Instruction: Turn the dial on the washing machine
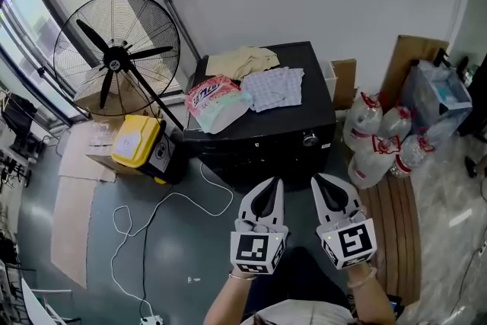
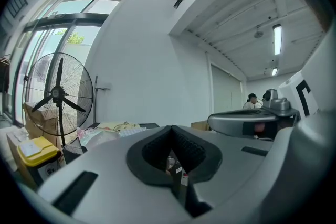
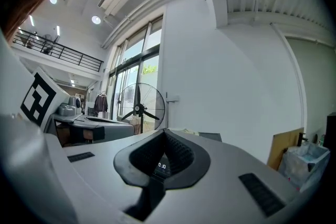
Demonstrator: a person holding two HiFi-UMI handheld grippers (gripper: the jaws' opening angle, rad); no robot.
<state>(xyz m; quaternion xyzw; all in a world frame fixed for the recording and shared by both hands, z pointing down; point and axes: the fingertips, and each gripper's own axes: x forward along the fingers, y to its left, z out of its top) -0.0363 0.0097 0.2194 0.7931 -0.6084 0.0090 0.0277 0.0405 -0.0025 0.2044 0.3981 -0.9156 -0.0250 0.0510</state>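
Observation:
The black washing machine (image 1: 262, 150) stands in the middle of the head view, with its round silver dial (image 1: 309, 138) at the upper right of its front. Both grippers hang side by side a little way short of that front, pointing at it. My left gripper (image 1: 267, 185) is shut and holds nothing. My right gripper (image 1: 328, 182) is also shut and empty, its tip just below and right of the dial. In the right gripper view a lit display (image 3: 161, 166) shows through the notch in the jaws. The machine's top (image 2: 147, 125) shows in the left gripper view.
Folded clothes (image 1: 275, 86) and a pink pack (image 1: 214, 98) lie on the machine's top. A large floor fan (image 1: 116, 55) and a yellow box (image 1: 138, 140) stand to the left, with a white cable (image 1: 156, 213) on the floor. Water bottles (image 1: 379, 142) and a wooden pallet (image 1: 394, 232) are on the right.

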